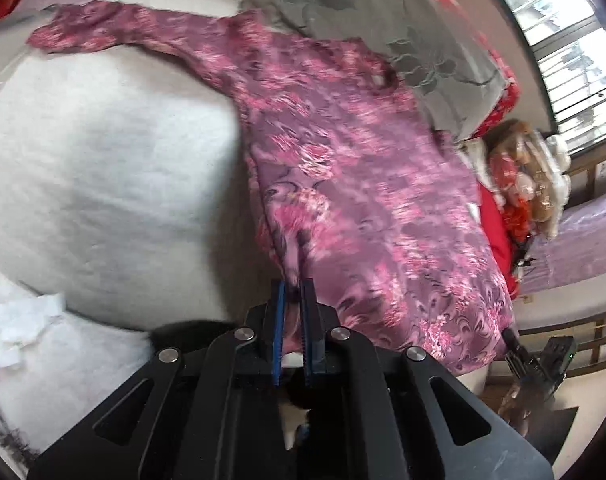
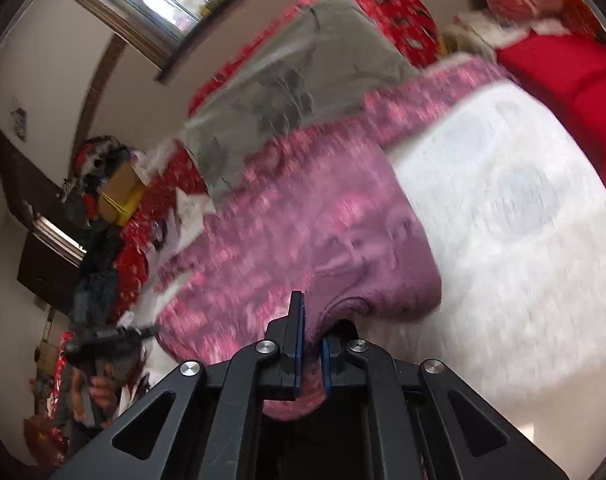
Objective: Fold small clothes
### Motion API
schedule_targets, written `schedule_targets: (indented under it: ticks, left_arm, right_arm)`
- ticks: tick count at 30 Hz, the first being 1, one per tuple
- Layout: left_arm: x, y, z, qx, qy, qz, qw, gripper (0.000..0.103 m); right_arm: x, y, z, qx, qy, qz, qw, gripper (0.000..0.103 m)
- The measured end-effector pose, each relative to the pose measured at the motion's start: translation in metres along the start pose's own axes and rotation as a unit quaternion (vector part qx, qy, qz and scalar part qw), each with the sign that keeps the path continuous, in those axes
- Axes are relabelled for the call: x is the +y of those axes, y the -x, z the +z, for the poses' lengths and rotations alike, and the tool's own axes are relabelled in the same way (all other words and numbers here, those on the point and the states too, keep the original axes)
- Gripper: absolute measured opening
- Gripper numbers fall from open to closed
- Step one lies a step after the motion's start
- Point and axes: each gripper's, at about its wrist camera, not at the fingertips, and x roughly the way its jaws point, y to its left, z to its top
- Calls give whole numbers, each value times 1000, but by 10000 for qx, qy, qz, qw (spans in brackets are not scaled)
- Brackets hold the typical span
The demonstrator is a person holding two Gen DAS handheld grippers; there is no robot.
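A purple and pink floral garment (image 1: 343, 168) lies spread over the white padded surface (image 1: 103, 168), one long sleeve reaching to the far left. My left gripper (image 1: 294, 286) is shut on its near hem edge. In the right wrist view the same garment (image 2: 303, 232) is bunched and lifted, and my right gripper (image 2: 313, 334) is shut on a fold of it. The right gripper also shows in the left wrist view (image 1: 539, 360) at the garment's lower right corner. The left gripper shows in the right wrist view (image 2: 107, 340) at the left.
A grey patterned cloth (image 1: 383, 20) lies beyond the garment over red patterned fabric (image 2: 395, 12). A doll (image 1: 527, 176) and a red cloth (image 2: 575, 76) sit at the side. White tissue (image 1: 19, 324) lies near left. A window (image 1: 575, 40) and a purple bench (image 1: 583, 240) stand behind.
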Motion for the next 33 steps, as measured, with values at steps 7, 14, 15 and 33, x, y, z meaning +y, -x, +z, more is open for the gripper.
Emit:
schedule_targets:
  ticks: [7, 14, 15, 33]
  left_arm:
    - [48, -37, -17, 248, 342, -248, 9988, 13]
    - [13, -88, -32, 590, -187, -64, 9981, 67]
    - [9, -98, -30, 702, -186, -30, 9974, 67]
    - [-39, -2, -1, 322, -103, -915, 9952, 0]
  right_arm:
    - [-55, -39, -35, 670, -575, -1194, 9889, 12]
    - [-71, -25, -23, 357, -756, -1202, 9892, 34]
    - [-73, -26, -25, 359, -754, -1187, 9894, 34]
    - [-117, -76, -59, 980, -1252, -909, 9831, 40]
